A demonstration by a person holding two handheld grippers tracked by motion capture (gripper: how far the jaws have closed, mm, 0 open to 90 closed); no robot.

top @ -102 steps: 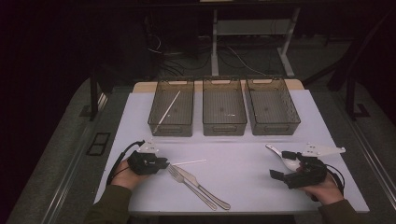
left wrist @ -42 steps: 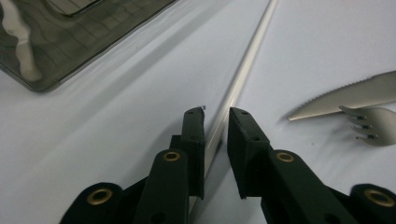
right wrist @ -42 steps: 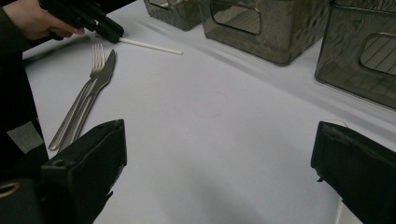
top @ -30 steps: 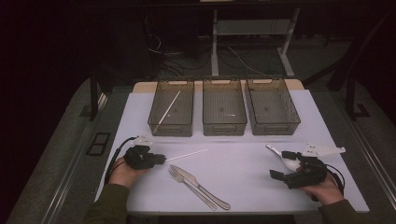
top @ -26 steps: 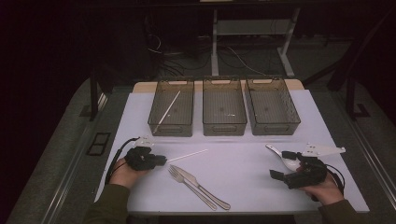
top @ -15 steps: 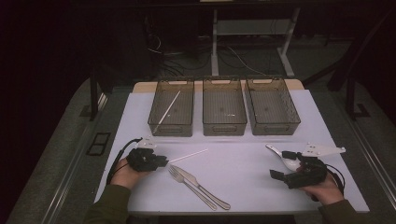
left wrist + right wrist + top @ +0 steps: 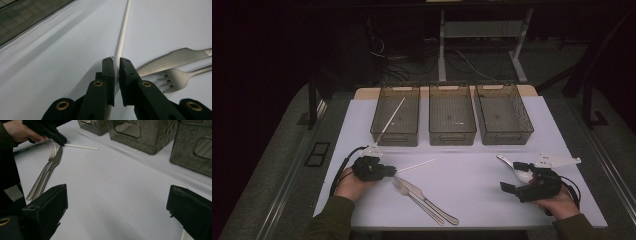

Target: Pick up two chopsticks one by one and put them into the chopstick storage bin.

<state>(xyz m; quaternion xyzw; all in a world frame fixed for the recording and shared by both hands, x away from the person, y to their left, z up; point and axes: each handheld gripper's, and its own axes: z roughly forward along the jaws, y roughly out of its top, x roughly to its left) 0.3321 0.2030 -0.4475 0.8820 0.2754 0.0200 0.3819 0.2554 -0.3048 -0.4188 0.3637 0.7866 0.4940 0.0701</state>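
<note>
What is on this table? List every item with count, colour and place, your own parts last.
white stick: 1, white, lying on the table, near end between the left gripper's jaws
second white stick: 1, white, leaning in the left bin
bins: 3, smoky clear, row at the table's far edge
fork: 1, silver, front centre
knife: 1, silver, beside the fork
spoon: 1, silver, by the right gripper
table: 1, white top
left gripper: black, shut on the stick
right gripper: black, open

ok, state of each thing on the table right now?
left tool: shut on white stick
white stick: flat on table, one end gripped
right tool: open, holding nothing
fork: lying flat, loose
knife: lying beside fork
left bin: holds one stick
</note>
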